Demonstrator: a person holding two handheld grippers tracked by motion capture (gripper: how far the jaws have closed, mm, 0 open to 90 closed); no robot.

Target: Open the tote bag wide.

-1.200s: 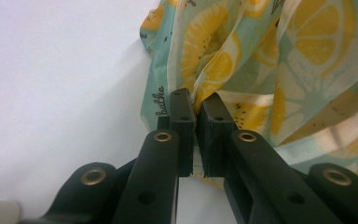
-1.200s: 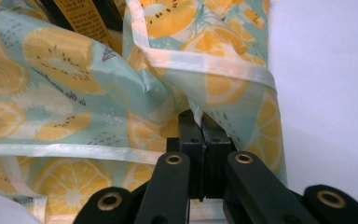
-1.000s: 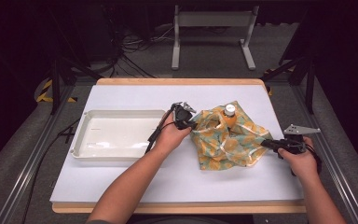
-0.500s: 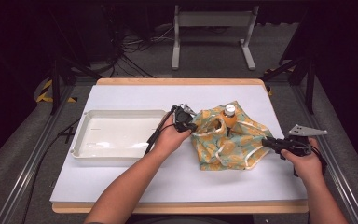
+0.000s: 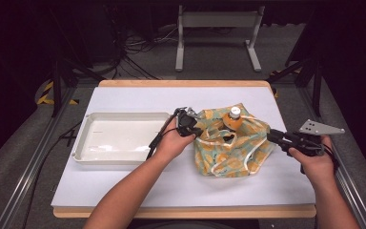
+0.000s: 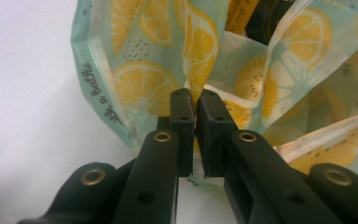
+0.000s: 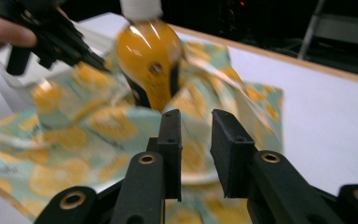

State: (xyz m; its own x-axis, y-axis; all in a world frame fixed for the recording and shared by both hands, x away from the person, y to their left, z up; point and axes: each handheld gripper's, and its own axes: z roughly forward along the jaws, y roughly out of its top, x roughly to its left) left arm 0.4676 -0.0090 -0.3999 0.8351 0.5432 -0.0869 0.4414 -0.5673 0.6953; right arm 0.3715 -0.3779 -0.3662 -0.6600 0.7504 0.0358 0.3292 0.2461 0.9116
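A lemon-print bag [image 5: 231, 145] lies on the white bench [image 5: 124, 186], right of a white tray [image 5: 119, 138], with an orange bottle [image 5: 232, 119] standing in it. The left tongs [image 5: 198, 131] are clamped on the bag's left edge. The right tongs [image 5: 270, 136], at its right edge, have just parted slightly, with nothing between the jaws.

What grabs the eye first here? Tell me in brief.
The lemon-print bag, bunched at the table's middle, with an orange bottle poking out of it. The left gripper pinches its edge; the right gripper, jaws apart with nothing between, sits at the bag's other side. A white tray lies left.
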